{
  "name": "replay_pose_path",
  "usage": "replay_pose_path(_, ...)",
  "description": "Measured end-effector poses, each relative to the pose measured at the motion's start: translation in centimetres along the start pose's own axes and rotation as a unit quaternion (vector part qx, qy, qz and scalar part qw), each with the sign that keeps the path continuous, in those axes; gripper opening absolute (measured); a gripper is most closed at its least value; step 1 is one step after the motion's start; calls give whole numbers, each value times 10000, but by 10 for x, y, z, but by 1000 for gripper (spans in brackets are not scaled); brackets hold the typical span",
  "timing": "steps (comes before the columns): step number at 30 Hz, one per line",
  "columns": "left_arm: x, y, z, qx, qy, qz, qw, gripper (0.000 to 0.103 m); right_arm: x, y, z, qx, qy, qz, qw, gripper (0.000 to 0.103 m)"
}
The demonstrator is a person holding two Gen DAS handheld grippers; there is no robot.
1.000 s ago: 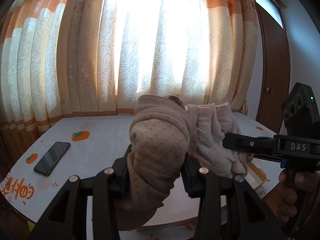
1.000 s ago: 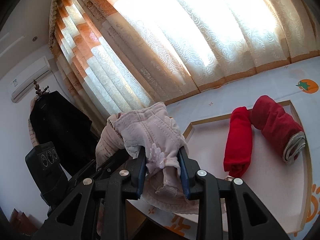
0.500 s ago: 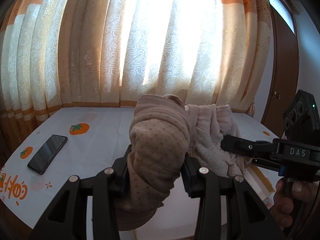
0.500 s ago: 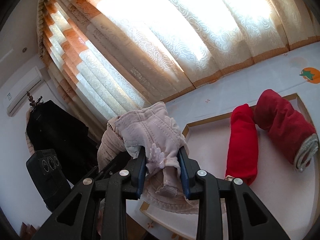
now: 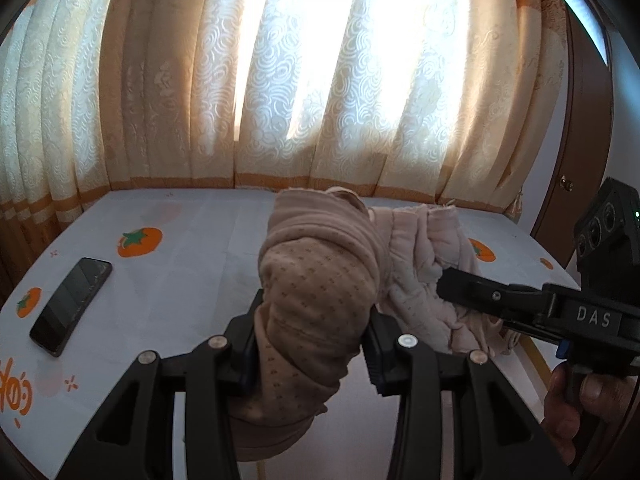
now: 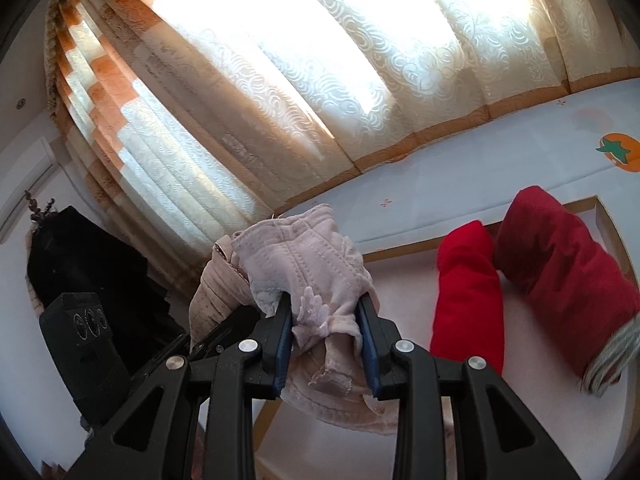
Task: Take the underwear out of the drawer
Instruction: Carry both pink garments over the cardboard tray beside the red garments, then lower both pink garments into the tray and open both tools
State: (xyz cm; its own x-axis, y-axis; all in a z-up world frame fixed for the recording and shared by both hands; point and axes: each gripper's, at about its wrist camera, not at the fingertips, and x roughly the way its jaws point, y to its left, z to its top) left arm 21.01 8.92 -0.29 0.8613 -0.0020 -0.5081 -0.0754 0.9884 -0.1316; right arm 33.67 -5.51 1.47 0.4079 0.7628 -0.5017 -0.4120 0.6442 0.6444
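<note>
My left gripper [image 5: 310, 344] is shut on a rolled tan dotted underwear [image 5: 316, 284], held up in the air above the table. My right gripper [image 6: 325, 338] is shut on a pale pink underwear [image 6: 304, 268]; it also shows in the left wrist view [image 5: 424, 280], right beside the tan roll. The right gripper shows from the side in the left wrist view [image 5: 448, 284]. The open white drawer [image 6: 400, 252] with a wooden rim lies on the table below and holds a bright red roll [image 6: 468, 292] and a dark red roll [image 6: 560, 264].
A black phone [image 5: 72, 304] lies on the white tablecloth [image 5: 192, 264] with orange fruit prints, at the left. Cream and orange curtains [image 5: 320, 80] hang behind the table. A dark coat [image 6: 80, 264] hangs at the left in the right wrist view. A wooden door [image 5: 584, 120] stands at the right.
Both grippers have kept their hold on the underwear and swung a little to the left over the table. The phone has shifted right in the left wrist view.
</note>
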Motion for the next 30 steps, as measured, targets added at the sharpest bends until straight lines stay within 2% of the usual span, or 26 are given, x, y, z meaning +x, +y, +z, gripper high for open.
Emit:
replay_pose_path(11,42,12,11,-352,531,-129,9979,41,32,-14,17,61,145,-250,9996,34)
replay_pose_path(21,67,8,0,-469,1027,-219,9934,43,48,-24,16,-91,350,-645,9973,35)
replay_pose_path(23,70,6,0,-452,1113,-205,9926,47,51,-23,16,-177,459,-730,9961,36)
replay_pose_path(24,70,6,-1,-442,1140,-174,9923,51,52,-23,16,-231,498,-762,9956,40)
replay_pose_path(28,64,-1,-1,-321,1056,-213,9937,56,48,-20,16,-397,467,-861,9944,57)
replay_pose_path(30,60,-4,0,-258,992,-227,9945,57,46,-19,16,-468,466,-911,9937,58)
